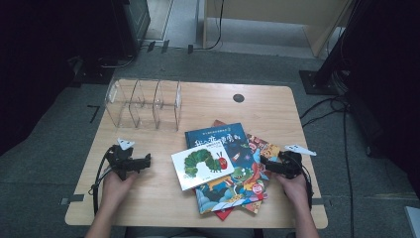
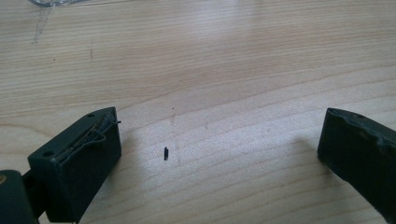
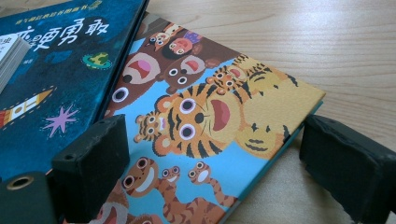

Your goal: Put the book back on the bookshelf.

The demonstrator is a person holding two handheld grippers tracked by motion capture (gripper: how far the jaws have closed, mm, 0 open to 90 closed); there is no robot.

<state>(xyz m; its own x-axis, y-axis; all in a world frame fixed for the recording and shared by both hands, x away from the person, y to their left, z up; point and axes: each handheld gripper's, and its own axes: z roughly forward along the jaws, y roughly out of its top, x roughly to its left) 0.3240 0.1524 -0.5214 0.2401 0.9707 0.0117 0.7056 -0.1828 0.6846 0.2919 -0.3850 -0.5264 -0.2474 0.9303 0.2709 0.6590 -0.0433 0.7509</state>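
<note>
A stack of picture books lies right of the table's middle: a white caterpillar book on top, a blue book under it, a tiger book and a red one below. My right gripper stands open at the stack's right edge. In the right gripper view the right gripper straddles the near corner of the tiger book, pads apart from it, beside the blue book. My left gripper is open over bare wood left of the stack, and the left gripper holds nothing.
A clear acrylic divider rack stands at the back left of the wooden table. A round grommet sits near the far edge. A tiny dark speck lies on the wood between the left jaws. Cables run over the floor around the table.
</note>
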